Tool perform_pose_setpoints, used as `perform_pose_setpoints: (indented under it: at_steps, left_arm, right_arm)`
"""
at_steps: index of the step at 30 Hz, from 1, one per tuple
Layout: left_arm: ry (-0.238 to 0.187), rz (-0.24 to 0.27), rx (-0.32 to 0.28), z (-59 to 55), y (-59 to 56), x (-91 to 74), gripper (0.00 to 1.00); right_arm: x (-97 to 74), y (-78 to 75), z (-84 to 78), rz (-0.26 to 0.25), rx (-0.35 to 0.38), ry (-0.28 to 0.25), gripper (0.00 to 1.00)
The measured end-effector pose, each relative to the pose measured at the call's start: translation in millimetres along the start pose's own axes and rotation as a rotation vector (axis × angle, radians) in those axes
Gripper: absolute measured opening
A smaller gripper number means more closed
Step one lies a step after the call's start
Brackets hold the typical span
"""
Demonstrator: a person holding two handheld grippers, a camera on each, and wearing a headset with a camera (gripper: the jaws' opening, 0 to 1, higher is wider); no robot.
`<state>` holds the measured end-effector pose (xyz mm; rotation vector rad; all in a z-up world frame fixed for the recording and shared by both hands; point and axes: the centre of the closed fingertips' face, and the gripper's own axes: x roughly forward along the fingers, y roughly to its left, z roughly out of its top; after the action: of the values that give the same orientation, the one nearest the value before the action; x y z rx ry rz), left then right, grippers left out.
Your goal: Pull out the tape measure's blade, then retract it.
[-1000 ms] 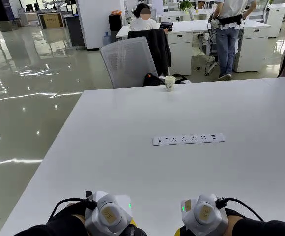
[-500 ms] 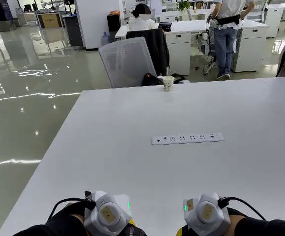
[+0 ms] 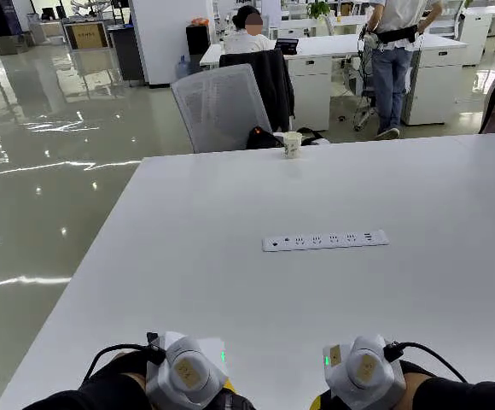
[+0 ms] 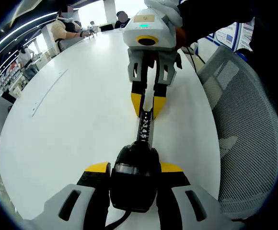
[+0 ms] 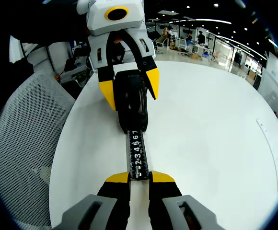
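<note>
Tape measure: the black case (image 4: 133,178) and its blade (image 5: 137,154) are held between the two grippers at the near edge of the white table (image 3: 230,290), close in front of the person. Whether it touches the table cannot be told.
Left gripper (image 4: 134,167): jaws closed partway, to the width of the case, clamping it on both flat sides with the mouth facing the other gripper.
Right gripper (image 5: 139,177): jaws nearly together, pinching the free end of the blade flat between the yellow tips.
Blade: a short stretch is drawn out, printed face up, straight and taut from case to tip.
Stage, as judged: early in the pull; most of the draw and all of the retraction remain.
Handling, case: judged rigid, compact and fairly weighty, with a smooth shell. The side grip looks sound and should stay behind the mouth.
Handling, blade: judged thin, springy steel, stiff while short and prone to buckle when long. Hold it at the very tip.
Risk: a spring return is likely, so a loosened tip could whip back. Ease it in under grip.
Surroundings: a power strip (image 3: 325,241) lies mid-table and a cup (image 3: 293,144) stands at the far edge, both well apart from the work.
</note>
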<state>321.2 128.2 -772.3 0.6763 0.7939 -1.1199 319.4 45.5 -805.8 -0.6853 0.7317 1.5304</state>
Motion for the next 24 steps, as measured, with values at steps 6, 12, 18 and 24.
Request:
perform_pose_setpoints:
  at_steps: [6,12,18,24]
  left_arm:
    - [0.000,0.001,-0.001,0.2,-0.3,-0.2,0.32]
    - [0.001,0.001,-0.002,0.5,-0.5,-0.2,0.32]
    - [0.000,0.002,-0.003,0.9,-0.7,-0.1,0.32]
    - [-0.001,0.004,-0.004,1.3,-0.5,0.5,0.32]
  right_arm:
    - [-2.0,-0.1,-3.0,-0.002,0.005,0.001,0.10]
    - [-4.1,-0.6,-6.0,-0.003,0.008,0.002,0.10]
    - [-6.2,-0.8,-8.7,-0.004,0.010,0.005,0.10]
    - [-7.5,-1.8,-10.9,-0.006,0.009,0.007,0.10]
